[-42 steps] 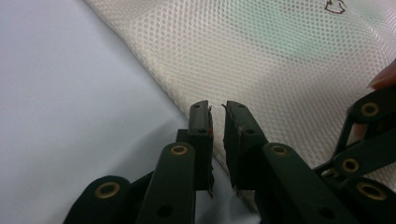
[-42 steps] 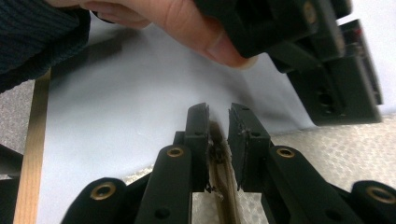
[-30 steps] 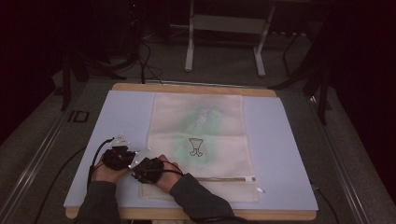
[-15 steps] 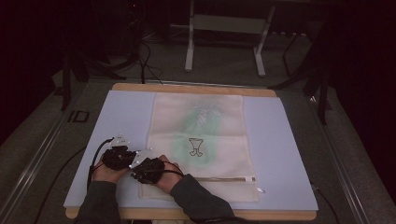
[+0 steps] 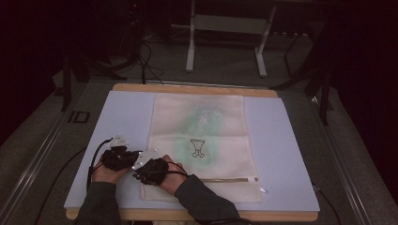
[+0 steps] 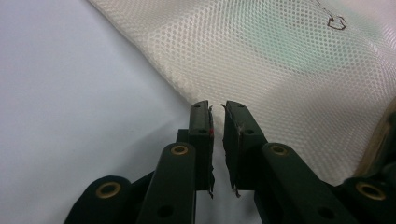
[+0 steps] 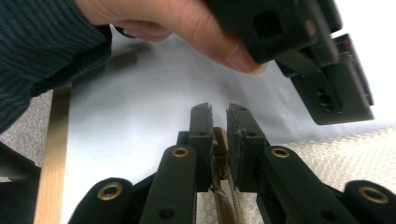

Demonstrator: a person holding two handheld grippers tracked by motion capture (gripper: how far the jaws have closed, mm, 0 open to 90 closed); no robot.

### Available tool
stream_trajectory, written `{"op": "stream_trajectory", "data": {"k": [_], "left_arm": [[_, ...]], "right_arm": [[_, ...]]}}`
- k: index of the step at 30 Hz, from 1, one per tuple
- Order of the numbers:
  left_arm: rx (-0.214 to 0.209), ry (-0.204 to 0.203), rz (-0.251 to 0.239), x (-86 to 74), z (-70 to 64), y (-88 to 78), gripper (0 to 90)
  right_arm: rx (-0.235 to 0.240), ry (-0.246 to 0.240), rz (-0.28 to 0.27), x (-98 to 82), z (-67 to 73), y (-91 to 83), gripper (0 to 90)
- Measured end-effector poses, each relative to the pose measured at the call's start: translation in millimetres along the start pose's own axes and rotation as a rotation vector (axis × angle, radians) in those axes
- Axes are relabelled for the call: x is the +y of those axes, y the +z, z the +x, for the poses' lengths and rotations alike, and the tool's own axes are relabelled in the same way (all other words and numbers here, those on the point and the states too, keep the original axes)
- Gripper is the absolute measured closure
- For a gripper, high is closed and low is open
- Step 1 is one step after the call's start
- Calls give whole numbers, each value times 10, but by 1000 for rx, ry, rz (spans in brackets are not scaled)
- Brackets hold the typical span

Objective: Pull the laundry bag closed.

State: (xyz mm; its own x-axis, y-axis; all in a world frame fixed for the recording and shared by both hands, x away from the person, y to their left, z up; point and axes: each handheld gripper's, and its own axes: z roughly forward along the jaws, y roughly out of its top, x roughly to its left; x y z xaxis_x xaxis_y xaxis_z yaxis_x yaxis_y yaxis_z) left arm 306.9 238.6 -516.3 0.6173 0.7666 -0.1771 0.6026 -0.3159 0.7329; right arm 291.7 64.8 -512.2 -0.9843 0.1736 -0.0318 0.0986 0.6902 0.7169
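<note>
The mesh bag (image 5: 202, 145) is lying flat on the blue mat (image 5: 291, 154), its zipper edge toward the person, so both hands are working at its near left corner. The right gripper (image 7: 218, 122) is clamping something tan and strap-like between nearly closed jaws (probably the bag's edge tape or zipper pull), seemingly to anchor it. The left gripper (image 6: 217, 109) is hovering at the bag's side edge, jaws narrow with nothing between them, seemingly poised to pinch the mesh.
</note>
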Motion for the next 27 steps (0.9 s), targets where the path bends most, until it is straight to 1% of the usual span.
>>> {"op": "stream_trajectory", "data": {"k": [2, 3, 7, 10, 13, 14, 15, 18, 24, 27], "left_arm": [[1, 1, 3, 0, 5, 0, 812], [1, 2, 5, 0, 4, 2, 813], [2, 3, 7, 1, -1, 5, 812], [3, 1, 2, 1, -2, 1, 812], [4, 0, 1, 1, 3, -4, 811], [4, 0, 1, 1, 3, -4, 811], [5, -5, -3, -1, 4, -7, 811], [5, -5, -5, -1, 4, -9, 811], [8, -5, -7, -3, 13, -20, 810], [7, -5, -4, -1, 6, -16, 809]], "right_arm": [[1, 3, -7, 0, -1, -19, 811], [5, 16, -24, -3, -10, -61, 812], [11, 26, -34, -5, -20, -96, 812], [15, 17, -11, -9, -13, -60, 811], [19, 16, -3, -19, -10, -12, 811], [22, 19, 5, -25, -9, 15, 811], [29, 21, 18, -37, -5, 95, 813], [28, 30, 13, -35, 2, 138, 815], [28, 34, -7, -40, 1, 59, 817], [21, 30, -22, -49, -7, -37, 817]]}}
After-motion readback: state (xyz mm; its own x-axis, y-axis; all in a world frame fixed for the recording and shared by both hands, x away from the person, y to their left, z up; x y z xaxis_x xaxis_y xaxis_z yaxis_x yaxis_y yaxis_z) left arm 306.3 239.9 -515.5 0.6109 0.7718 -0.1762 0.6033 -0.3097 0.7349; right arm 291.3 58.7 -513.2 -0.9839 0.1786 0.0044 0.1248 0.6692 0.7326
